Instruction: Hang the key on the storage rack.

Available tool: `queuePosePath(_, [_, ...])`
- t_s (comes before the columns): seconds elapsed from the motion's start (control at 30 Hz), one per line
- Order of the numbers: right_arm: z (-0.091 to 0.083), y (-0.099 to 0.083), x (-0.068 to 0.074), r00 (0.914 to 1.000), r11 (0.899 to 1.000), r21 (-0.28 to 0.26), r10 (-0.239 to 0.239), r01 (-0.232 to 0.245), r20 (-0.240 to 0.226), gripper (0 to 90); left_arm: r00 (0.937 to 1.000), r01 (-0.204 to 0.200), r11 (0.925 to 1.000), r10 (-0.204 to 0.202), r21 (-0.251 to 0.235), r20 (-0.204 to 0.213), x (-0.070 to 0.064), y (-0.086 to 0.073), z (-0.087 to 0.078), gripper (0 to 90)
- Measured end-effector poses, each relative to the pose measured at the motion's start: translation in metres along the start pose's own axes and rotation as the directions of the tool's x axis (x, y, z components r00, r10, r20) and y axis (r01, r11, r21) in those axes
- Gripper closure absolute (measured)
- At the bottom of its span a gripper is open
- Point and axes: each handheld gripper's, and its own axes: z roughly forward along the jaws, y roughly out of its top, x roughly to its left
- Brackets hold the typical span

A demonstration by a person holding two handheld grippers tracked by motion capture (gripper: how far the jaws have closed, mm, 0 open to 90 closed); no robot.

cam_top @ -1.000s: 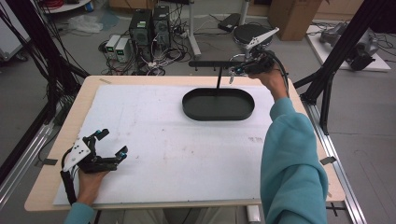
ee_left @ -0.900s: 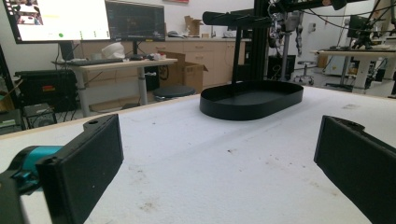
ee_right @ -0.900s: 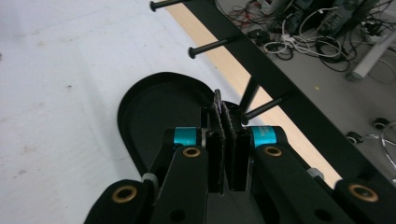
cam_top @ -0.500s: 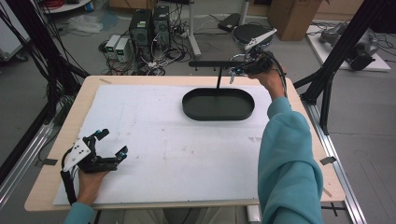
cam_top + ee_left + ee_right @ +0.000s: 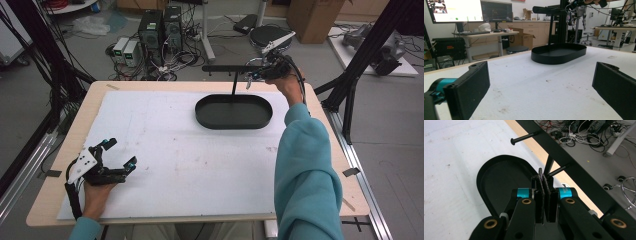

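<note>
While my left tool (image 5: 121, 152) lies spread on the surface's (image 5: 175, 170) near left, my right tool (image 5: 251, 77), jaws pressed together, has barely moved from the rack crossbar (image 5: 225, 68) over the far tray (image 5: 233, 124); work seems paused there.

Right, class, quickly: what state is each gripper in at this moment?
Left gripper: open, holding nothing, low over the white table cover.
Right gripper: shut, above the black tray beside the stand's crossbar; nothing visibly held.
</note>
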Motion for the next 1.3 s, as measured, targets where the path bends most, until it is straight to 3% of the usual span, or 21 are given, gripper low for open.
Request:
queuePosePath(0.6, [0.004, -0.002, -0.006, 0.9993, 1.000, -0.023, 0.014, -0.014, 0.035, 88.5, 1.0000, -0.001, 1.0000, 0.001, -0.001, -0.001, 0.000, 0.000, 0.000, 1.7])
queuePosePath(0.83, [0.003, -0.002, -0.008, 0.9968, 0.999, -0.049, 0.027, -0.023, 0.075, 79.9, 1.0000, 0.000, 1.0000, 0.000, 0.000, -0.002, 0.000, 0.000, 0.000, 1.7])
queuePosePath(0.93, [0.002, -0.003, -0.007, 0.9949, 0.997, -0.066, 0.043, -0.037, 0.091, 67.6, 1.0000, -0.001, 1.0000, 0.001, 0.001, -0.002, 0.000, 0.000, 0.000, 1.7])
queuePosePath(1.03, [-0.001, -0.003, -0.005, 0.9915, 0.989, -0.123, 0.088, -0.075, 0.096, 42.2, 1.0000, 0.003, 1.0000, -0.003, -0.001, -0.004, 0.000, 0.000, 0.000, 1.7])
queuePosePath(1.1, [-0.005, -0.003, -0.001, 0.9880, 0.982, -0.181, 0.082, -0.058, 0.130, 27.3, 0.9999, 0.010, 0.9999, -0.010, -0.007, -0.006, 0.000, 0.000, 0.000, 1.7])
queuePosePath(1.13, [-0.007, -0.003, 0.000, 0.9884, 0.978, -0.198, 0.085, -0.059, 0.126, 22.0, 0.9999, 0.010, 0.9999, -0.010, -0.007, -0.006, 0.000, 0.000, 0.000, 1.7])
queuePosePath(1.2, [-0.012, -0.002, 0.006, 0.9868, 0.970, -0.231, 0.109, -0.079, 0.120, 11.7, 0.9999, 0.009, 0.9999, -0.009, -0.006, -0.004, 0.000, 0.000, 0.000, 1.7])
queuePosePath(1.3, [-0.021, 0.001, 0.015, 0.9882, 0.958, -0.271, 0.123, -0.094, 0.091, 7.4, 1.0000, 0.008, 1.0000, -0.008, -0.004, -0.003, 0.000, 0.000, 0.000, 1.7])
